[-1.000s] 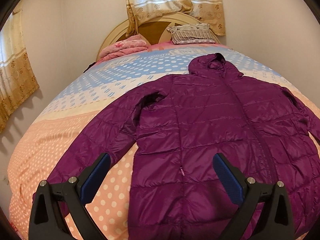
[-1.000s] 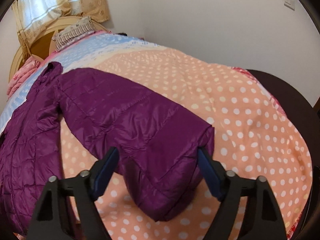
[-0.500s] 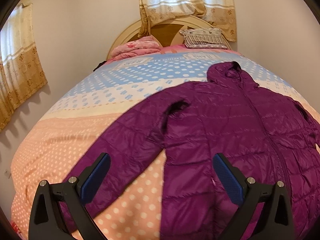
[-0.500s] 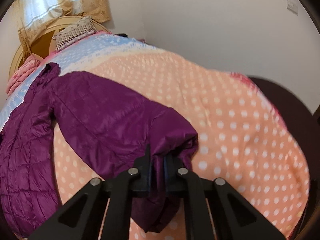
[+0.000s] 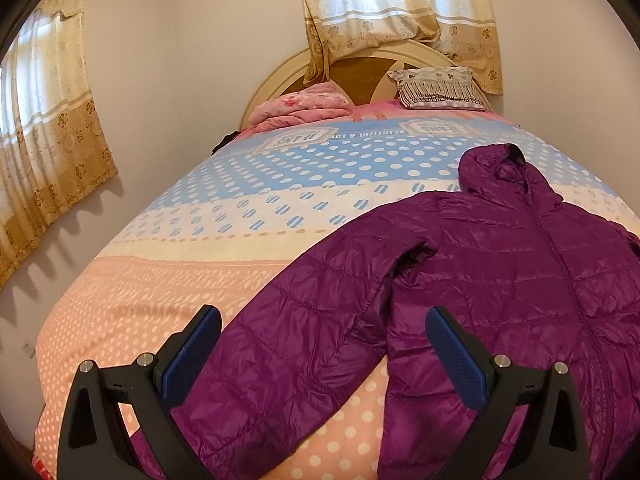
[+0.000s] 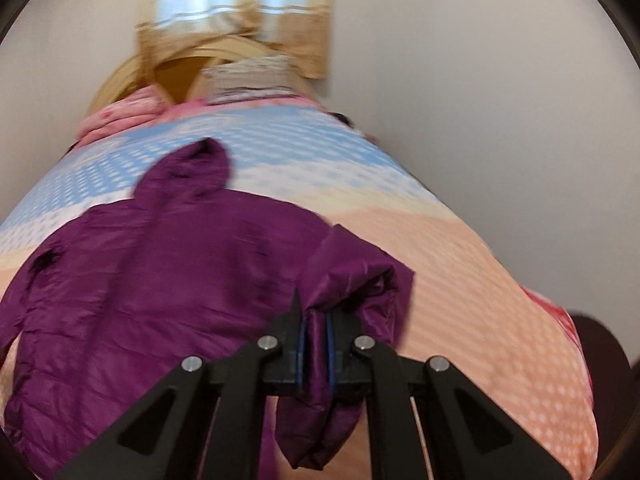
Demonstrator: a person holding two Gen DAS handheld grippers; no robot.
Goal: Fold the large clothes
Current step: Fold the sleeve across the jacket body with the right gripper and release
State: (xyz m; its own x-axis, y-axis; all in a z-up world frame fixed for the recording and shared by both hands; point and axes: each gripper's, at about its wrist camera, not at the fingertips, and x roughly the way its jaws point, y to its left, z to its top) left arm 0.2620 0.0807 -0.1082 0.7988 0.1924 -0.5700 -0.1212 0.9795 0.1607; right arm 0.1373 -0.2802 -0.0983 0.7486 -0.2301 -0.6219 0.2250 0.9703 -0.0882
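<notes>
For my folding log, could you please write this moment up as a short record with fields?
garment: purple hooded jacket, front up, spread on the bed
left claw: open, above the jacket's left sleeve, holding nothing
right claw: shut on the right sleeve near its cuff
right sleeve: lifted off the bed, bunched, cuff end hanging below the claw
hood: flat, pointing toward the headboard
at the headboard: pink bedding, patterned pillow
</notes>
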